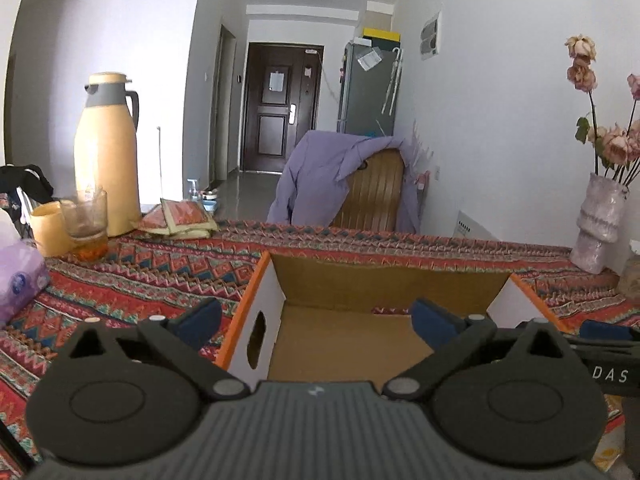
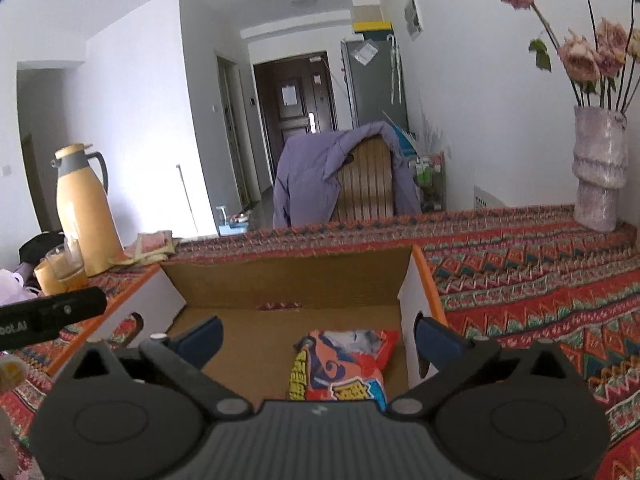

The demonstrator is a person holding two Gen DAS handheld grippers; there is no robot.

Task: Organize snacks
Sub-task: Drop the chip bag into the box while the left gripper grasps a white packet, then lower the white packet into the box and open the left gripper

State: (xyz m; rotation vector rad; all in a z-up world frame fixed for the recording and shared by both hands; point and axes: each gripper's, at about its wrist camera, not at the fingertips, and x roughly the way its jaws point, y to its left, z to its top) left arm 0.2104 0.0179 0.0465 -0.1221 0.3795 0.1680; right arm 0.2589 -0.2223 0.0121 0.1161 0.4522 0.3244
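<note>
left claw (image 1: 316,320) spread wide, nothing between the pads, poised over the left wall of the box (image 1: 262,280). right claw (image 2: 318,334) equally wide and empty, hanging over the box's right half. neither pressing on anything.

one snack bag (image 2: 344,364) already lying flat on the cardboard floor, toward the right wall, red and orange print up, lower end hidden behind the right claw's body. rest of the floor bare, so plenty of room left. box open at the top, sitting on the patterned cloth (image 1: 140,268), orange rim visible on both sides, a handle slot in each white wall.

judged from this: one bag in, sorting barely begun or perhaps partway. remaining snacks hard to count. a small stack of reddish packets (image 1: 180,218) lying at the far edge of the cloth beside the flask (image 1: 106,152), possibly next to go in, though not clear whether snacks or something else. a glass (image 1: 86,220) and a yellow cup (image 1: 48,228) just in front of the flask, a vase (image 1: 598,224) of dried flowers at the far right, well apart from the box.
</note>
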